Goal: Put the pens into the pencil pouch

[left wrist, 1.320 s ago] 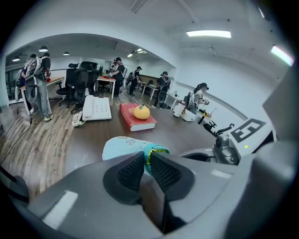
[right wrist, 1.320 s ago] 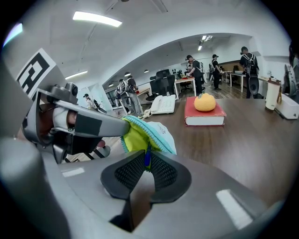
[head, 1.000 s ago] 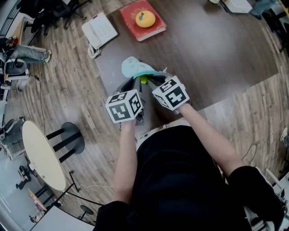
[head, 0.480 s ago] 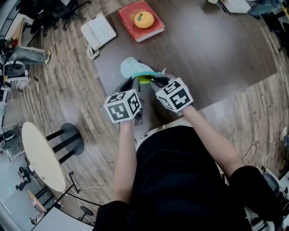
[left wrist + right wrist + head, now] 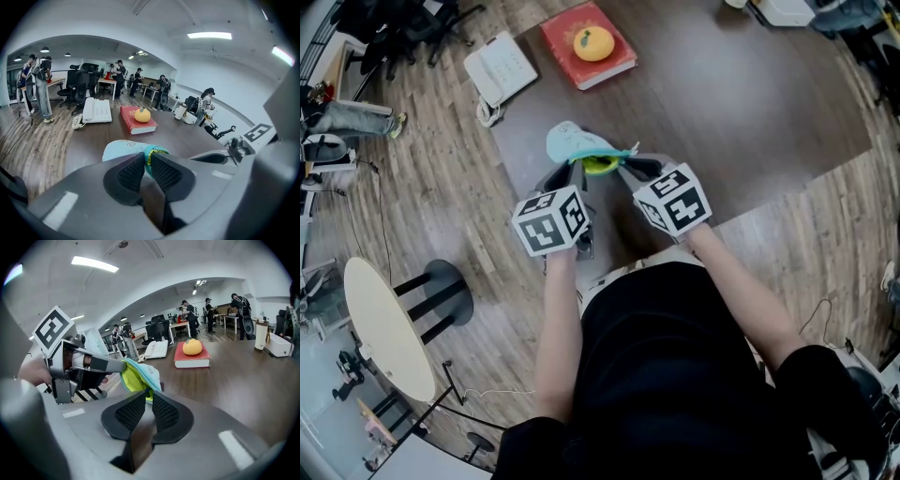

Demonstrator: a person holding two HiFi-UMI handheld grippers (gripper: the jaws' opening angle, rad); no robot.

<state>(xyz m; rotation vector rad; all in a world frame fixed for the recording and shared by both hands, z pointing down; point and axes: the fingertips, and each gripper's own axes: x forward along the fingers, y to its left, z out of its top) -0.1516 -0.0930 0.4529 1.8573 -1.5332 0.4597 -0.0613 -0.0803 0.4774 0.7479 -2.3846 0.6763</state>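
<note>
- The pencil pouch point(image 5: 570, 142), pale blue with a yellow-green lining, sits in front of the person at the near left corner of the dark brown bench point(image 5: 750, 103), between the two tools.
- The left tongs point(image 5: 147, 159) are clenched on the pouch's rim. The teal zip edge runs straight into the narrow slit between the ribbed black pads.
- The right tongs point(image 5: 149, 401) are likewise clenched on the rim, grasping it at the side opposite the left pair, with the lining bulging just above the pads.
- Between the two grips the pouch's mouth is pulled open. In the head view it shows as a bright green gap between the tips of the tongs.
- The closed end of the pouch points away from the person. Whether it rests on the bench or hangs clear of it, I cannot tell.
- What is inside the pouch cannot be made out.
- Each tool carries its marker cube close to the person's hand, and both forearms reach forward side by side.
- Farther back on the bench lies a red book point(image 5: 619, 62) with an orange fruit point(image 5: 593, 42) on top of it.
- A white telephone point(image 5: 502, 67) lies just left of the book, at the bench's far left corner.
- Several people point(image 5: 40, 84) stand among desks and chairs in the room behind.
</note>
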